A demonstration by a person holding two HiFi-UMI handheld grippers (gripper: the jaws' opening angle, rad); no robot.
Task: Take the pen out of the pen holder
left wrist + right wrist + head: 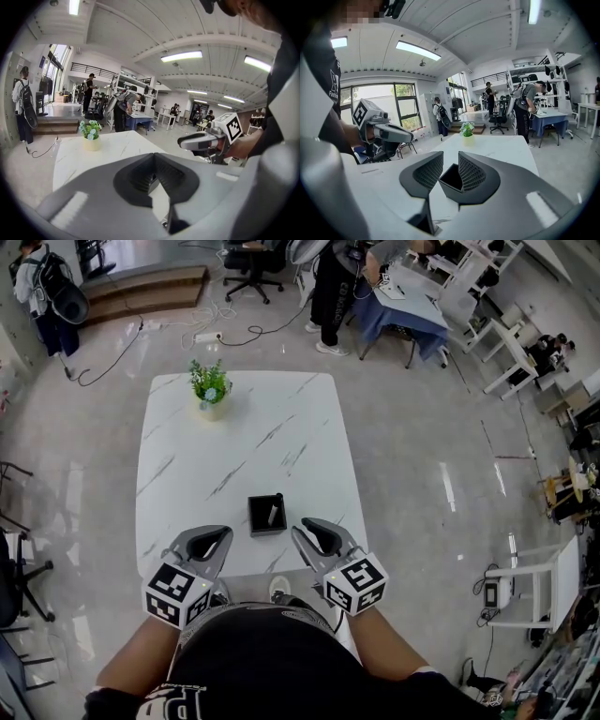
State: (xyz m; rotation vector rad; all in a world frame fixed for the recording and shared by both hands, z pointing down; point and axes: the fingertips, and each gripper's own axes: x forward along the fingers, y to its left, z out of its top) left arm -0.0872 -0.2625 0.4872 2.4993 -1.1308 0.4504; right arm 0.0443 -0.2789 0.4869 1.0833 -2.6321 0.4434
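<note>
Black pen holder (254,519) holds one pen (274,514); left gripper (223,535) jaws closed, right gripper (300,531) jaws slightly apart.

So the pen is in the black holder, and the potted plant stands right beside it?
No: the potted plant stands far from it, at the table's far left corner, as the head view shows. The pen is in the black holder.

pen holder (253,529) on table (281,427), near edge | pen (275,513) inside it | plant (210,388) far-left corner
</note>
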